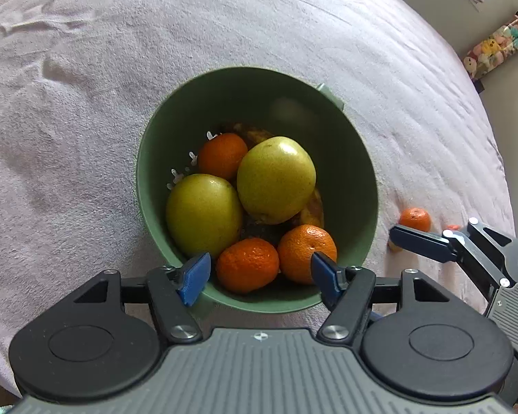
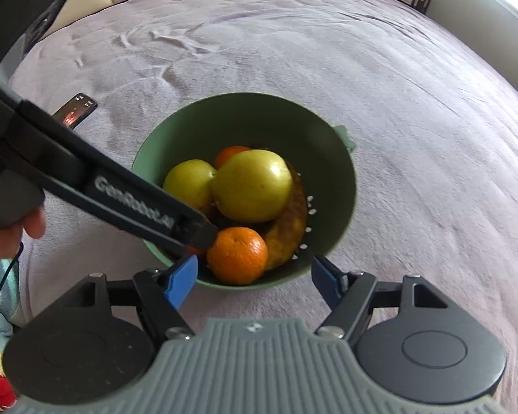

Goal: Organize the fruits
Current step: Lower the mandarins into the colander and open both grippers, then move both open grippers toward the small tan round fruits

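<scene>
My left claw (image 1: 260, 274) spread, empty, above green bowl (image 1: 348, 158). My right claw (image 2: 253, 281) spread, empty. Loose mandarin (image 1: 415, 219) on blanket (image 1: 121, 86) beside bowl: judged light, soft, bruisable; take across middle, gentle pinch.

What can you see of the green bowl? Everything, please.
The green bowl is a deep, round, matte colander, plastic by its look, with small drain holes in its lower wall and a paler tab at the far rim. It stands upright on the lilac blanket. Inside lie two yellow-green apples, three mandarins and a browned banana. The left gripper is open above its near rim, not gripping it.
</scene>
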